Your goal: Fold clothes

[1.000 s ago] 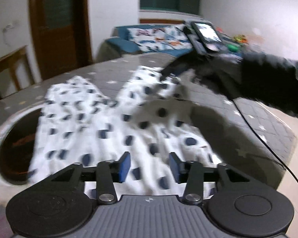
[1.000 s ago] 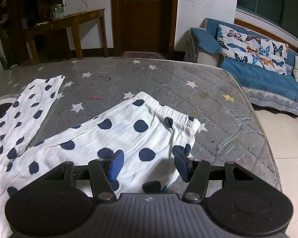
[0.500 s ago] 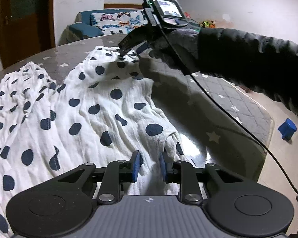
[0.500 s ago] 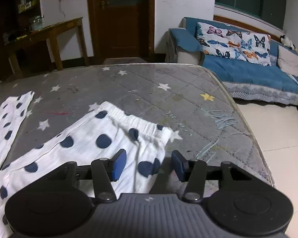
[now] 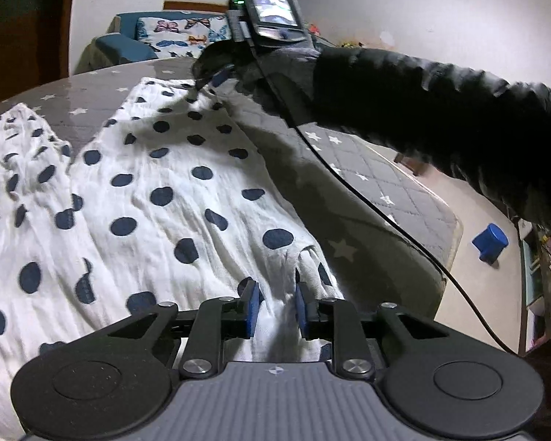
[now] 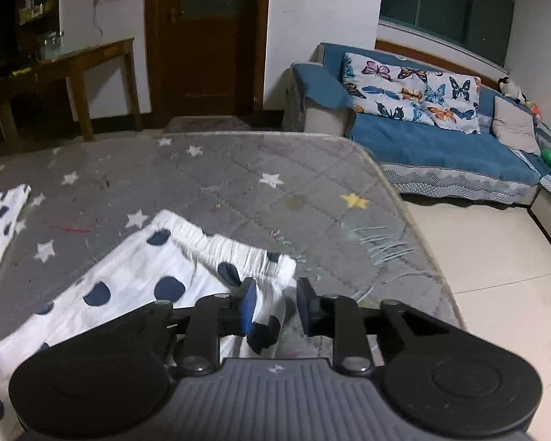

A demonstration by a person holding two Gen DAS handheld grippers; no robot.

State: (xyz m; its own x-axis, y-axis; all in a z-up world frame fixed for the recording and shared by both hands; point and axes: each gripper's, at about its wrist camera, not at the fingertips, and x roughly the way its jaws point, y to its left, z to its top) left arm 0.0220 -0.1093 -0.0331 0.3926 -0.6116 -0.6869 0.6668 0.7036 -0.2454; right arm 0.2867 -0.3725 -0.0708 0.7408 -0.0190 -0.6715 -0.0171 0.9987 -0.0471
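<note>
White trousers with navy dots [image 5: 165, 191] lie spread on a grey star-quilted mattress [image 5: 367, 191]. My left gripper [image 5: 277, 308] is shut on a bunched fold at their near right edge. At the far end, a gloved hand in a black sleeve holds my right gripper [image 5: 205, 81] at the elastic waistband. In the right wrist view the right gripper [image 6: 275, 307] has its jaws closing around the waistband corner of the trousers [image 6: 136, 279]. The cloth lies against the left pad, and a thin gap shows at the right pad. The other leg [image 6: 0, 213] lies at the far left.
The mattress edge [image 6: 415, 228] runs close by on the right, with tiled floor beyond. A blue sofa with butterfly cushions [image 6: 440, 147] stands behind, with a wooden side table [image 6: 84, 58] and a door [image 6: 205, 36]. A black cable [image 5: 349, 183] crosses the mattress. A blue object [image 5: 492, 242] sits on the floor.
The left jaws narrowed from open and closed on the cloth edge while tipping downward. The right gripper slid right to the waistband corner and its jaws drew in around it.
</note>
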